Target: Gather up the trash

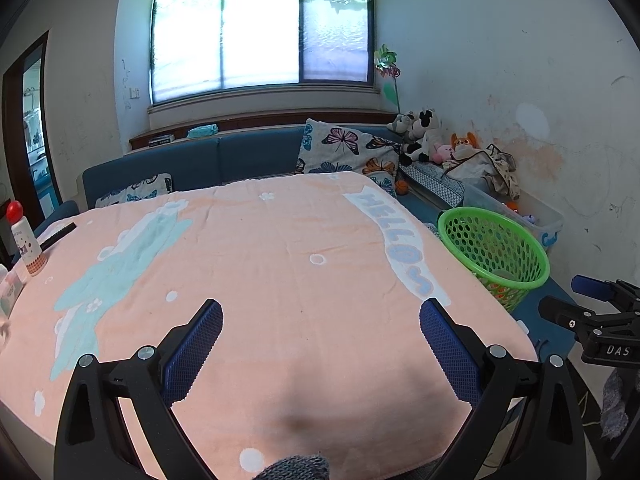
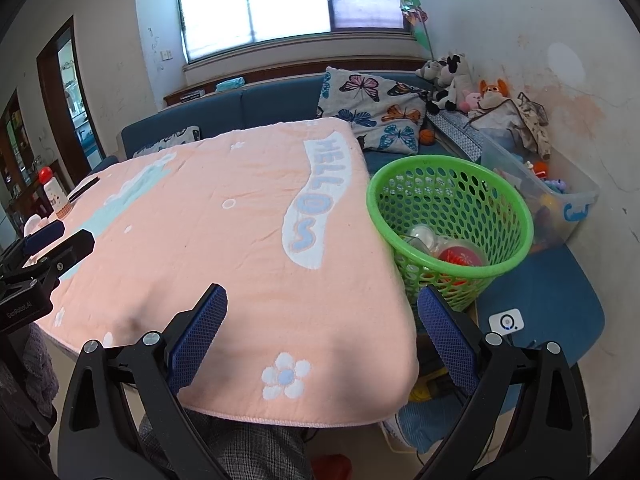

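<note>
A green perforated basket (image 2: 450,184) (image 1: 520,256) stands just off the right edge of the table. In it lie a crushed clear plastic bottle (image 2: 422,236) and a red-lidded cup (image 2: 460,258). My left gripper (image 1: 320,320) hovers open over the near part of the peach "HELLO" blanket (image 1: 260,260), nothing between its fingers. My right gripper (image 2: 322,304) is open too, above the blanket's near right corner (image 2: 340,344), its right finger (image 2: 448,332) close to the basket's base. Each gripper shows at the edge of the other's view: the right gripper (image 1: 592,312), the left gripper (image 2: 52,248).
A white bottle with a red cap (image 1: 24,240) (image 2: 54,192) and a black stick (image 1: 58,236) sit at the table's far left. Behind are a blue sofa (image 1: 192,164), butterfly cushions (image 1: 344,148), plush toys (image 1: 420,136) and a clear storage bin (image 2: 560,196). A person's checked trousers (image 2: 248,452) show below.
</note>
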